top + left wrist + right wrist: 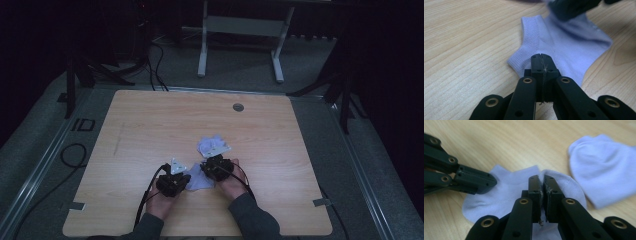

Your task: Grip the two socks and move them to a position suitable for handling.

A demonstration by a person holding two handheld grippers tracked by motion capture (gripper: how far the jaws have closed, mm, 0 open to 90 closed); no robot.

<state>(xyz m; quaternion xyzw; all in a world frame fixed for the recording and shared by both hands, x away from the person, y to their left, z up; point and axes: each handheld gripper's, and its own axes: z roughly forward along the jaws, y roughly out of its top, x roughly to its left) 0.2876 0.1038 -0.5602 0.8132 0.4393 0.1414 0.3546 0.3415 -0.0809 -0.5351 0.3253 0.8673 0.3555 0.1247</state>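
Observation:
A lavender ankle sock (199, 182) lies flat on the wooden table (150, 125) between my two grippers. My left gripper (186, 179) is shut, its tips (541, 56) resting over the sock (571, 45) close to the ribbed cuff; whether fabric is pinched I cannot tell. My right gripper (541, 178) is shut on a raised fold of the same sock (509, 192), which bulges around its tips. The left gripper (492, 181) reaches in from the left of the right gripper view. A second lavender sock (604, 167) lies just beyond, also in the high view (212, 145).
A round cable grommet (238, 107) sits near the table's far edge. Bare wood spreads to the left, right and far side of the socks. Black cables (150, 192) trail from the grippers toward the front edge. A white desk frame (240, 30) stands on the floor beyond.

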